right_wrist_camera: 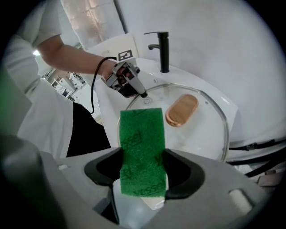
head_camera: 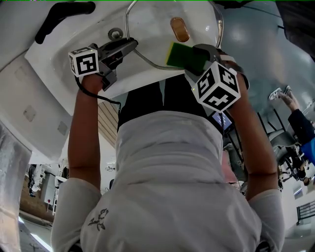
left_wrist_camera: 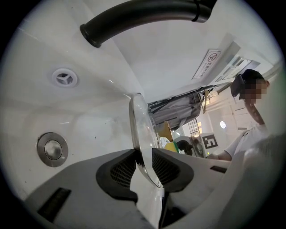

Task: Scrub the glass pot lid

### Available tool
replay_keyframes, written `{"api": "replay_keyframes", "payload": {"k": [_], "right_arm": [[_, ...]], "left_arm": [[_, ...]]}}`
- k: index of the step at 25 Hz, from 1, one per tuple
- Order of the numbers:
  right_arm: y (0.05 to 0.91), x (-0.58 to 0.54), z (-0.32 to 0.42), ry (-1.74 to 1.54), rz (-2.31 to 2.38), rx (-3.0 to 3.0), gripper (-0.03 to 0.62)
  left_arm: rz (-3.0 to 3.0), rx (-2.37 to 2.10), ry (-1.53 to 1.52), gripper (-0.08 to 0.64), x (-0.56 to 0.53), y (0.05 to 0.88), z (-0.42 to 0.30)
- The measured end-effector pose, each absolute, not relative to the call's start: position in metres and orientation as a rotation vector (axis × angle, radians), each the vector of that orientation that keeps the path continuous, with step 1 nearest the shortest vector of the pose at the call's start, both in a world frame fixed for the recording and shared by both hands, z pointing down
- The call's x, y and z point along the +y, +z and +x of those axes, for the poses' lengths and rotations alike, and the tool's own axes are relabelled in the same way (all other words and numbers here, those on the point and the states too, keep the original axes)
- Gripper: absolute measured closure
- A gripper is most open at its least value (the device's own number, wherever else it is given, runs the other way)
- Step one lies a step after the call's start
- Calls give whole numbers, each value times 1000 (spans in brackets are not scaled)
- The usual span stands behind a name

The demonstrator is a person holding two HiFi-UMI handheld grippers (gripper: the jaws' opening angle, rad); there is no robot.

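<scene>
1. Glass pot lid (head_camera: 152,34) is seen in the head view held over the white sink (head_camera: 54,64), its knob (head_camera: 179,29) turned toward the camera. Its metal rim is pinched by the left tongs (head_camera: 129,47), which reach in from the lid's left edge. The right tongs (head_camera: 197,58) are closed on a green-and-yellow sponge (head_camera: 183,55) set at the opposite, near-right part of the rim.
2. In the left gripper view the lid (left_wrist_camera: 142,134) is shown edge-on between the two jaws, and both pads are pressed on its rim. The glass stretches straight ahead of these tongs. A black faucet (left_wrist_camera: 143,13) is seen above them, and a drain (left_wrist_camera: 52,149) lies off to their left in the basin.
3. In the right gripper view the sponge (right_wrist_camera: 142,143) is clamped between the jaws, with its long axis along the line in which these tongs point. The lid's face (right_wrist_camera: 196,134) is spread out ahead of the sponge's tip, and the knob (right_wrist_camera: 182,109) lies just beyond that tip to the right. The left tongs (right_wrist_camera: 139,91) are seen at the far-left rim. Whether the sponge touches the glass cannot be told.
4. The coming stroke is judged to turn on one relation: the open glass lies directly ahead of the right tongs, which are the nearer pair, while the left pair serves only as a clamp. The sponge would need to be pressed forward and swept around the knob.
</scene>
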State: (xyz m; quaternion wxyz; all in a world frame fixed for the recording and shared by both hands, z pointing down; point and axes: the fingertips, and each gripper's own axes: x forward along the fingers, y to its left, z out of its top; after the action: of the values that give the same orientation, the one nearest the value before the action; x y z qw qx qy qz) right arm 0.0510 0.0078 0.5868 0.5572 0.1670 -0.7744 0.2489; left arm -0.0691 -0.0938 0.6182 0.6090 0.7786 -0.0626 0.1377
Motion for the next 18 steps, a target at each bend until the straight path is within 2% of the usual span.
{"api": "replay_keyframes", "payload": {"k": [13, 18], "right_arm": [[607, -21, 191, 743, 564, -1614, 302], [599, -40, 206, 782, 663, -1602, 301]], "left_arm": [[1801, -107, 333, 446, -92, 617, -66], [1800, -102, 330, 448, -91, 617, -65]]}}
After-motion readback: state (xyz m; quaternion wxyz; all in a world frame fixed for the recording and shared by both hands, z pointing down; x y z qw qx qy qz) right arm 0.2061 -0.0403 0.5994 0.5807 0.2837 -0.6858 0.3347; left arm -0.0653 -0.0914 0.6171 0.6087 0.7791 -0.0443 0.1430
